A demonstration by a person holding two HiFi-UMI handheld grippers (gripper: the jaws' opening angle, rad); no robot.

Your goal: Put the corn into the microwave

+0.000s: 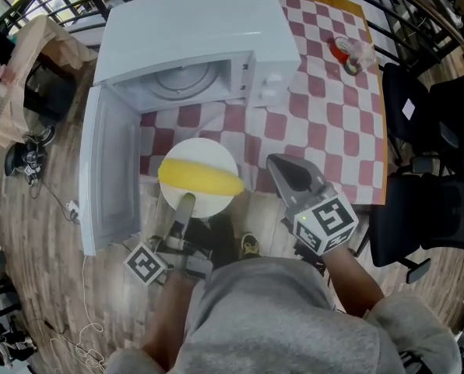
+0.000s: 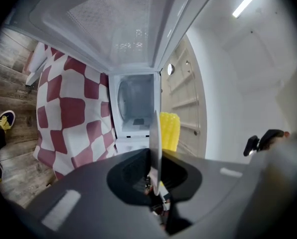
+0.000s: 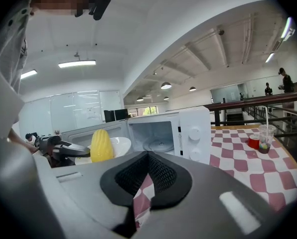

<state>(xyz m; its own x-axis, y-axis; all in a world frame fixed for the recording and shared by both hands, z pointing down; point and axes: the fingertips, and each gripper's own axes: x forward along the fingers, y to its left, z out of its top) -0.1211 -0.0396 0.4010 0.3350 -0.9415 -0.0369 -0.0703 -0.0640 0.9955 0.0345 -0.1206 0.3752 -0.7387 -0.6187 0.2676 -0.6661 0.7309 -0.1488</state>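
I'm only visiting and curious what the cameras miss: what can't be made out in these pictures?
Left gripper view: the plate shows edge-on, so its face is hidden; the left hand-held gripper covers the lower end of the corn.
Head view: the microwave hides much of its inside under its own top.
Right gripper view: the cup is too small to tell its contents.

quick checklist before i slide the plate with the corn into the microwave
1. door of the microwave open: ok, wide open.
2. cavity free: ok, only the turntable shows inside.
3. left gripper shut on the plate rim: ok.
4. corn resting on the plate: ok, lying across it.
5. right gripper out of the path: ok, shut, empty, beside the plate.
6. plate held level: cannot tell.
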